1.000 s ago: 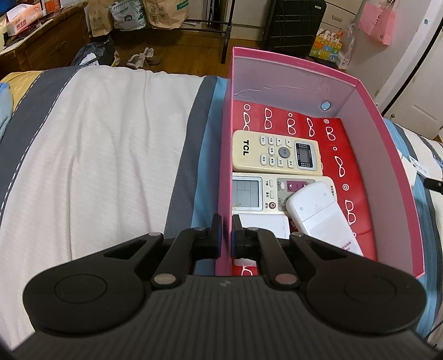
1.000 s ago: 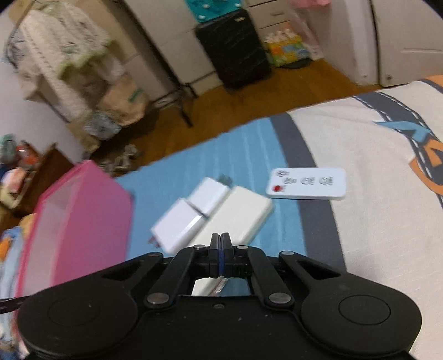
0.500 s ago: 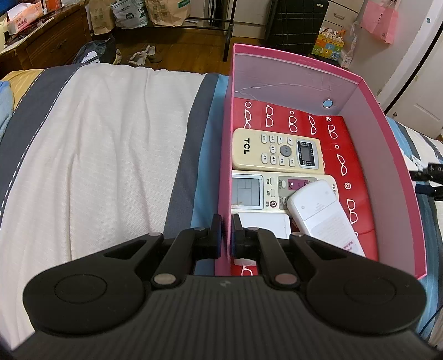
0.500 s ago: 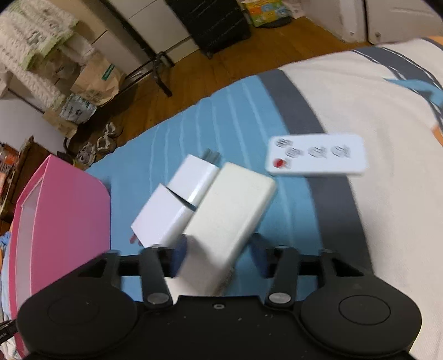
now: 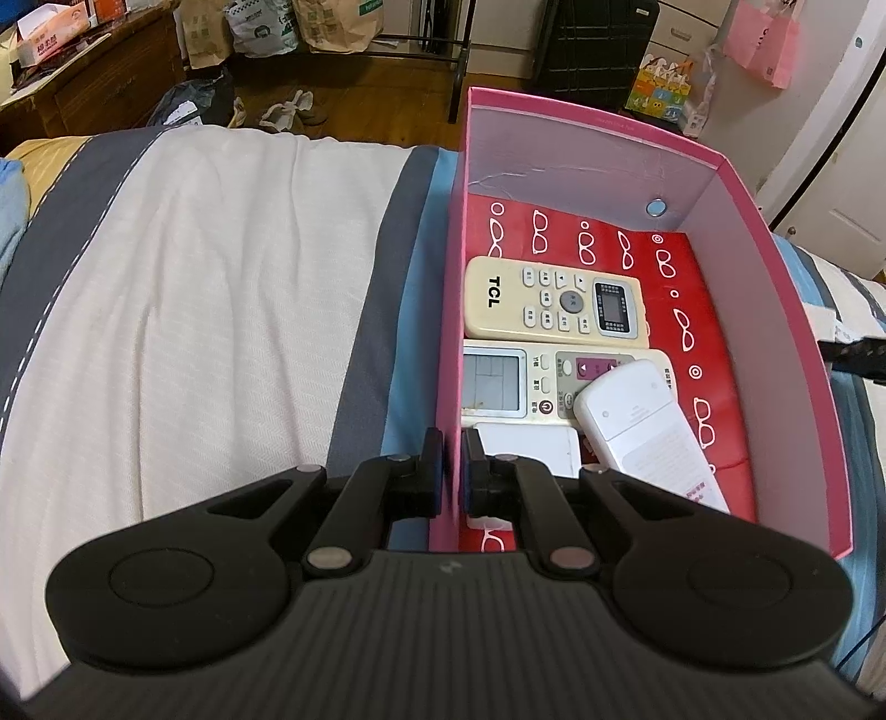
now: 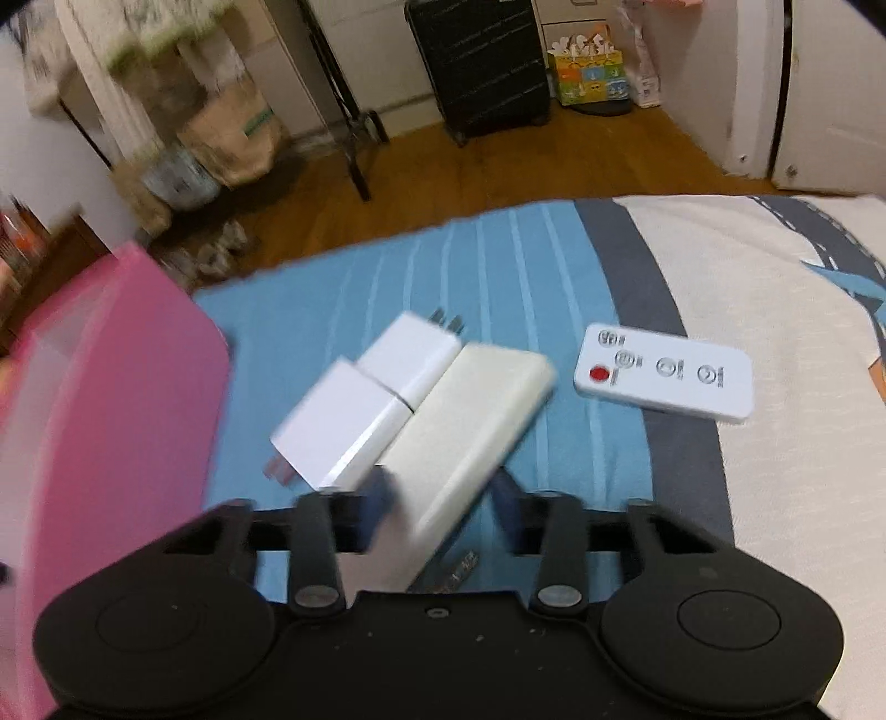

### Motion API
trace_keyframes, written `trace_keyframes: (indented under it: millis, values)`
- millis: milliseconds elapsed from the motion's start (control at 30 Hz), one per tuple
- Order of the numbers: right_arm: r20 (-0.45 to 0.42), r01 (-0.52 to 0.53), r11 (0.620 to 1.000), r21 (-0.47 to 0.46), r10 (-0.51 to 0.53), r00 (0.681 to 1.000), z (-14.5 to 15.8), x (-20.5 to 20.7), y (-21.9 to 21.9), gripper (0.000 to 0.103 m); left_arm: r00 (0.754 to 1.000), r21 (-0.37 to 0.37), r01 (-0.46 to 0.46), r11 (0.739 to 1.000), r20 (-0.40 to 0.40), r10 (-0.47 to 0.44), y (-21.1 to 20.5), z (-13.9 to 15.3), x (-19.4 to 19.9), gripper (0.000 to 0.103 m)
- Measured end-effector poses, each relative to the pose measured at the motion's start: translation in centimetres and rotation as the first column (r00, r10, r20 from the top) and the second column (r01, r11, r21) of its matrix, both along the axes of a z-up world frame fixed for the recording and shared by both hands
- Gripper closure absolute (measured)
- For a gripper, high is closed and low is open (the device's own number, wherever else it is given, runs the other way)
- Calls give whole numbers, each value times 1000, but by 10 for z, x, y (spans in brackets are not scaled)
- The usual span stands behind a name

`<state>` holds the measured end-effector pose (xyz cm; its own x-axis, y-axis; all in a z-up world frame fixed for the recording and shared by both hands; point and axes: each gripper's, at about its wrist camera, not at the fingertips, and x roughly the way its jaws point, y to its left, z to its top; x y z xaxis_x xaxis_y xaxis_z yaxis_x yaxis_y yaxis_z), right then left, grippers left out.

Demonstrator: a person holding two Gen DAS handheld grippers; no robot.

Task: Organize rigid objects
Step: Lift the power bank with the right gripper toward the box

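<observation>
My left gripper (image 5: 452,471) is shut on the near left wall of a pink box (image 5: 451,310). Inside lie a cream TCL remote (image 5: 554,299), a second remote with a screen (image 5: 554,382), a white remote (image 5: 642,426) face down and a white flat block (image 5: 526,448). My right gripper (image 6: 443,498) is open, its fingers either side of the near end of a cream power bank (image 6: 470,426) on the blue bedsheet. Two white plug chargers (image 6: 376,399) lie against its left side. A small white remote (image 6: 664,376) lies to the right. The pink box (image 6: 105,432) is at the left.
Everything sits on a striped bed (image 5: 194,304) with white, grey and blue bands. Beyond the bed's far edge are a wooden floor, paper bags (image 5: 332,22), a black suitcase (image 6: 476,61) and a metal rack.
My right gripper has opened from shut and moved in around the power bank's near end. My left gripper stays clamped on the box wall; the box barely moved.
</observation>
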<state>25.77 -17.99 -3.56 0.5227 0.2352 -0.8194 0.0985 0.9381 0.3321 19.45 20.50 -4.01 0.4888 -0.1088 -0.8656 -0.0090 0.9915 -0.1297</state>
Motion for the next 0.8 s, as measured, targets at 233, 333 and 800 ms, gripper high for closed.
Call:
trace_keyframes:
  millis: [233,333,800]
  values:
    - [-22,-84,996,11,84,996,16,-16,7,79,1000,0,0,1000,0,0,0,0,0,97]
    - [-84,-152,988,-39,149,985,16,-20,26,80,1000,2,-2,1000,-1,2,0,-1,0,97]
    - [-98,-240,953,-186,225,969,6,-16,51,81,1000,2,-6,1000,21,6,0,2,-1,98]
